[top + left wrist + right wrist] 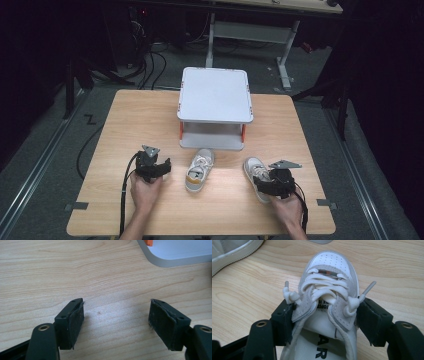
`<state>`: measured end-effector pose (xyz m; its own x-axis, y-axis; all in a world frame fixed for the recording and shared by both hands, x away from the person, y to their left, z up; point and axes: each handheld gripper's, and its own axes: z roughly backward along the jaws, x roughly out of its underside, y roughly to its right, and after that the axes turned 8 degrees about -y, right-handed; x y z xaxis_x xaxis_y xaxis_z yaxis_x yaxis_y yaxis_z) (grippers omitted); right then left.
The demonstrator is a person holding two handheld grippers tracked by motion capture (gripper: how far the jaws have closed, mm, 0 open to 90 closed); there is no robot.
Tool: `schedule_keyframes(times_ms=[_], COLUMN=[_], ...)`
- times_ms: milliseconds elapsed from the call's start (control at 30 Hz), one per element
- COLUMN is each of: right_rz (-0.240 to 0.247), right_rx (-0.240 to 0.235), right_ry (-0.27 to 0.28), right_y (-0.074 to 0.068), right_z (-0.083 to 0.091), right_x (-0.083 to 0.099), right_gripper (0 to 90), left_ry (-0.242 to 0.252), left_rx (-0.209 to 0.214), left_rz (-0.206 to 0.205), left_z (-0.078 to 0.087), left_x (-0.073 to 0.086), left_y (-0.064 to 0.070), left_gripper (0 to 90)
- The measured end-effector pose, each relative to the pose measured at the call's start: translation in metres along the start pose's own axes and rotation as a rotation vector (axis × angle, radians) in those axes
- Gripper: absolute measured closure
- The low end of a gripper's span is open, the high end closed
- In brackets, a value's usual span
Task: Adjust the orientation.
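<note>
Right shoe sits between the right gripper jaws, which straddle its lace area and touch both sides, at the table front right. Left gripper spread over bare wood. Other shoe lies between them, before the grey rack.

Left tool agape, right tool clamped

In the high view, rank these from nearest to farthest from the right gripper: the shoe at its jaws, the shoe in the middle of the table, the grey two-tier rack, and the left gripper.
1. Shoe at the jaws, between the right gripper jaws.
2. Middle shoe, to its left.
3. Grey rack, beyond it near the table's far edge, and the left gripper, far left: too close to call.
</note>
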<state>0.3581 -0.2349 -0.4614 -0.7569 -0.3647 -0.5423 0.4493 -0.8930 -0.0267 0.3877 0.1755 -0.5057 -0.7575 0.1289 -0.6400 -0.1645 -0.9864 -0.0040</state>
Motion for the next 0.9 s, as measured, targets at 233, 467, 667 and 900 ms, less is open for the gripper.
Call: schedule_keyframes(times_ms=[233,467,667,900], right_rz=[0.01,0.046,0.069,0.081], right_rx=[-0.013,-0.012,-0.023,-0.031], right_ry=[0.009,0.021,0.017,0.007], right_y=[-0.004,-0.017,-0.031,-0.051], right_z=[0.003,0.004,0.001,-0.011], right_x=[-0.001,-0.008,-0.017,-0.032], right_gripper=[37.7,38.4,38.5,38.5], left_ry=[0.0,0.0,0.0,0.003], left_rx=[0.001,0.001,0.001,0.003], left_rz=[-0.001,-0.001,-0.001,0.0], left_z=[0.0,0.0,0.0,0.0], left_x=[0.0,0.0,0.0,0.0], left_y=[0.0,0.0,0.0,0.0], left_gripper=[28.7,28.7,28.7,28.7])
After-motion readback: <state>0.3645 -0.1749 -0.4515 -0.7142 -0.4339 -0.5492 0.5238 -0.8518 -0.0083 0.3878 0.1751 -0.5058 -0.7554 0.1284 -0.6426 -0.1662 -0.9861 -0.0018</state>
